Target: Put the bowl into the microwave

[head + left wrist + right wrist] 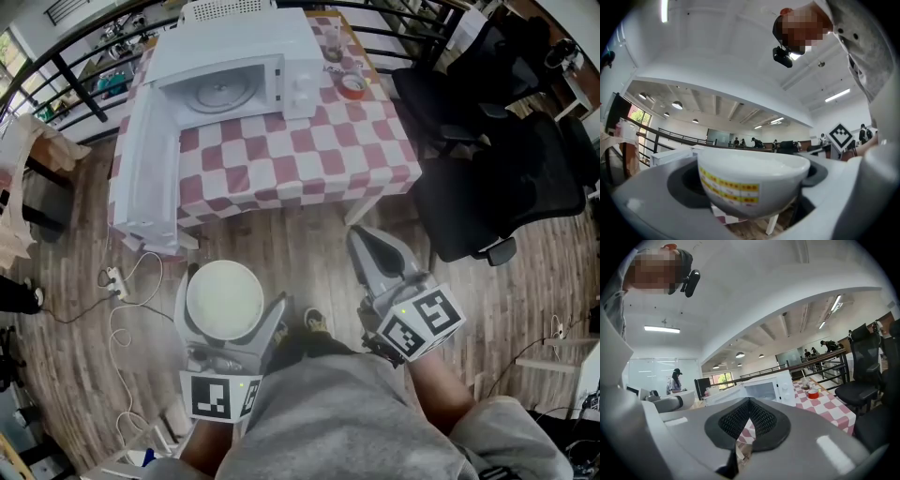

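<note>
A white bowl [225, 300] with a yellow patterned band [736, 188] is held upright over the wooden floor. My left gripper [230, 298] has its jaws spread wide around the bowl, pressing its sides. Ahead, a white microwave [234, 70] stands on a table with a red-and-white checked cloth [309, 150]. Its door [150, 169] hangs wide open to the left, and the turntable shows inside. My right gripper [364, 239] is to the right of the bowl, pads together, with nothing in it. In the right gripper view the microwave [768, 389] sits beyond the closed jaws [749, 404].
A red tape roll [353, 86] and a glass [335, 47] stand on the table right of the microwave. Black office chairs [506, 178] crowd the right side. A power strip with cable [114, 279] lies on the floor at the left. A black railing [75, 66] runs behind the table.
</note>
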Tool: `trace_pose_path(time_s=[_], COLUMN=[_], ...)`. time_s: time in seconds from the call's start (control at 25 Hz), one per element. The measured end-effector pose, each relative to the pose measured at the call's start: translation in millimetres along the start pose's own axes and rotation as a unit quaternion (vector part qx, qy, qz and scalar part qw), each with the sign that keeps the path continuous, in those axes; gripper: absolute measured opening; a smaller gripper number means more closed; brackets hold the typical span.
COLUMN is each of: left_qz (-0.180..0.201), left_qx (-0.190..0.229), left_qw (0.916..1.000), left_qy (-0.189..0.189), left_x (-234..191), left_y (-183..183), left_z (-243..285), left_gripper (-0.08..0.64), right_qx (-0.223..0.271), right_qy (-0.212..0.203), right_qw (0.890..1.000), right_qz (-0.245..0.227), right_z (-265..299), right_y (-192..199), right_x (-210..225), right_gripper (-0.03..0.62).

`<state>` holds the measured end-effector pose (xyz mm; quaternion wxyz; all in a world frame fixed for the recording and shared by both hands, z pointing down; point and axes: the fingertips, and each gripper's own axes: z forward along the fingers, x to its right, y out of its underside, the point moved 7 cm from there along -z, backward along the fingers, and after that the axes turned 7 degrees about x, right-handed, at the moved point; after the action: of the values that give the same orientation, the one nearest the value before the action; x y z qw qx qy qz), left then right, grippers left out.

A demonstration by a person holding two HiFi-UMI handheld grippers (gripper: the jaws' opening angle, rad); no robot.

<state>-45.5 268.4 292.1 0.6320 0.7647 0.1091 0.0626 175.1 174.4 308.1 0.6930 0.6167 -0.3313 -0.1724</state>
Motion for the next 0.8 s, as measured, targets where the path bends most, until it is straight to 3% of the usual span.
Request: trace_pose_path(time_s=[0.2,0.8], left_qz=[0.013,0.001], left_qx=[0.003,0.010], left_qw=[0.9998,0.9998], left_qy=[0.011,0.015], left_x=[-10,-53], left_y=[-3,-4], left_z=[-3,-22], left_gripper=[0.537,0.537], right_qx=[0.000,-0.003], right_qy=[-0.002,0.009], right_qw=[1.000,0.999], right_qz=[-0.004,-0.037], right_z=[6,28], right_y=[1,8], right_x=[-13,-55], right_gripper=[0.000,0.000])
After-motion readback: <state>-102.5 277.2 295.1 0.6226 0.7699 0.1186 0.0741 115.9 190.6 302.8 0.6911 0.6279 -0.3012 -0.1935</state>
